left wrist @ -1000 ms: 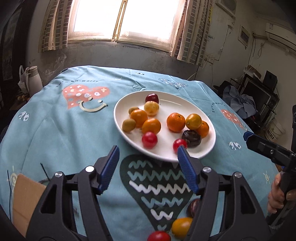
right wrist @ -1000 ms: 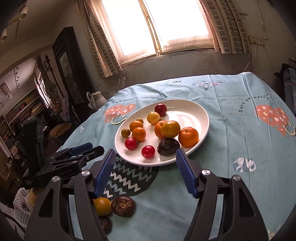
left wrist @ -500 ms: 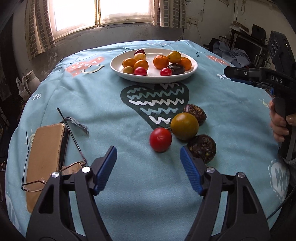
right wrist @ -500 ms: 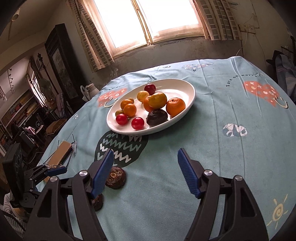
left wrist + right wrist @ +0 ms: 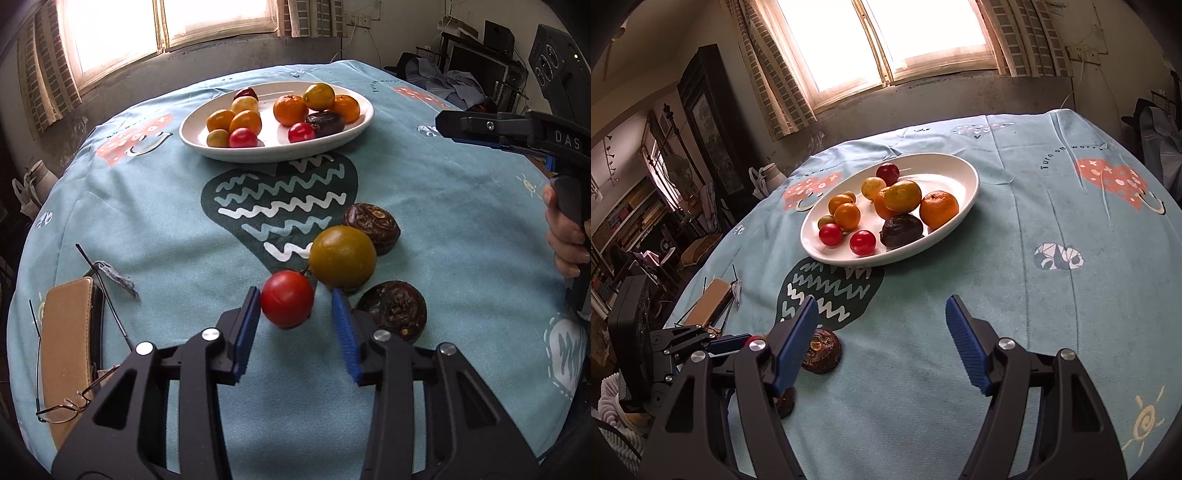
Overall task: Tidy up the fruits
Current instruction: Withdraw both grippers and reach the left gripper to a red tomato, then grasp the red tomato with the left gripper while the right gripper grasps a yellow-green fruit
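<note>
Closing left gripper (image 5: 295, 308) around small round red tomato (image 5: 287, 298) on blue-clothed surface (image 5: 147, 229), left pad touching, right pad just apart; right gripper (image 5: 882, 332) hovering wide, empty, farther off.

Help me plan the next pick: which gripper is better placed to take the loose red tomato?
Left. The left gripper has just been closing around the red tomato, which sits between its pads. The right gripper is open over bare tablecloth.
</note>
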A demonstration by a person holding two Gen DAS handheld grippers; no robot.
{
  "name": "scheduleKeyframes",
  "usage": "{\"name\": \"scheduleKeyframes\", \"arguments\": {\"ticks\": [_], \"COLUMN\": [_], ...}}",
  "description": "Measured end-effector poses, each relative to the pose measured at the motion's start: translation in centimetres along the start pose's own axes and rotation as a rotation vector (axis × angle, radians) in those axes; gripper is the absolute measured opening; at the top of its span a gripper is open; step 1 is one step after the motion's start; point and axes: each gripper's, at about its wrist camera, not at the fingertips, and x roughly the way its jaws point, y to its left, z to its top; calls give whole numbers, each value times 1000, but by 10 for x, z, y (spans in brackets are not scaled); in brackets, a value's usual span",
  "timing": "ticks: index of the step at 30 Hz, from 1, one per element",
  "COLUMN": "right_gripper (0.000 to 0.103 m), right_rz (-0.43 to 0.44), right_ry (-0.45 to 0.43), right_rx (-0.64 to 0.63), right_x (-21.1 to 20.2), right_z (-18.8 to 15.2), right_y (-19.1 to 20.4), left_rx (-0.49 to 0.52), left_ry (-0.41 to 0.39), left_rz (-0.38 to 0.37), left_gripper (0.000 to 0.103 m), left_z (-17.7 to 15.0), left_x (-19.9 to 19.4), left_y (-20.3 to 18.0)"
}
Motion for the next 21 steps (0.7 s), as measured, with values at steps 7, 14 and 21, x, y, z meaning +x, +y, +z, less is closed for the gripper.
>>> {"name": "scheduleKeyframes", "arguments": {"ticks": [7, 14, 21], "right_gripper": [72, 72, 61], "right_rz": [92, 76, 26], "right_ry": [-2, 46, 128], "right_rx": [-145, -452, -585], "right_x": [1, 18, 50], "right_z": [-10, -42, -49], "right_y": [34, 102, 133], "left_rx": [-91, -160, -206], "left_ry": [-56, -77, -60], "left_rz": [21, 45, 13], "left_gripper": [30, 30, 30], "left_z": [4, 8, 9], "left_x": [-6, -5, 8], "left_y": [23, 44, 56]}}
